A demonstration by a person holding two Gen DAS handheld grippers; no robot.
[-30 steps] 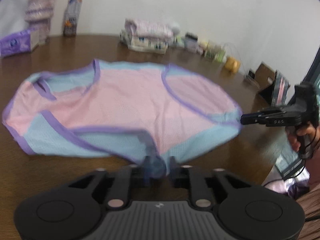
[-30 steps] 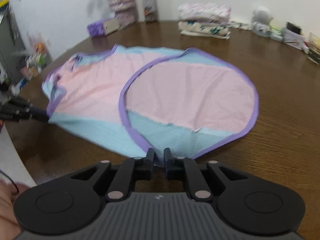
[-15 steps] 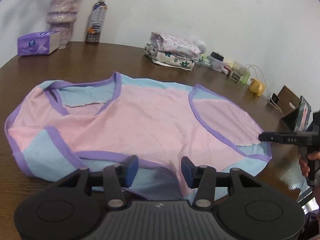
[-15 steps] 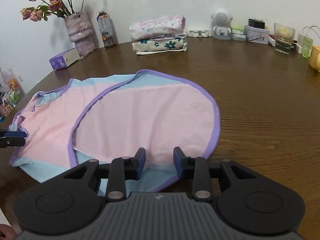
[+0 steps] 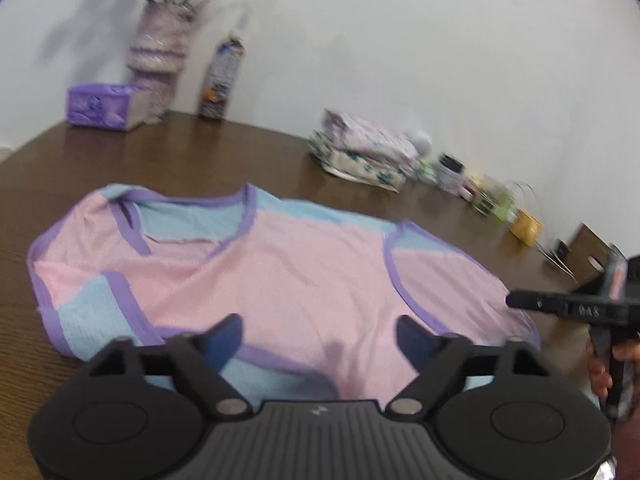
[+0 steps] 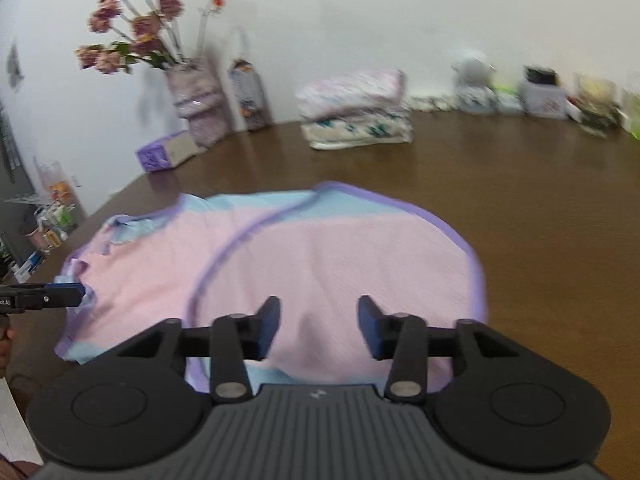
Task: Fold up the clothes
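left gripper [image 5: 320, 340] released (fingers apart), right gripper [image 6: 319, 326] too

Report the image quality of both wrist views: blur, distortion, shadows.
Left wrist view: motion blur smears the bottle and folded pile; fisheye bends the table edge. Right wrist view: flowers and back clutter blurred, garment soft; faint vase shadow on wall; no glare.

Garment [image 5: 280, 280] on table [image 5: 160, 160], clothes stack [image 5: 364, 156] behind
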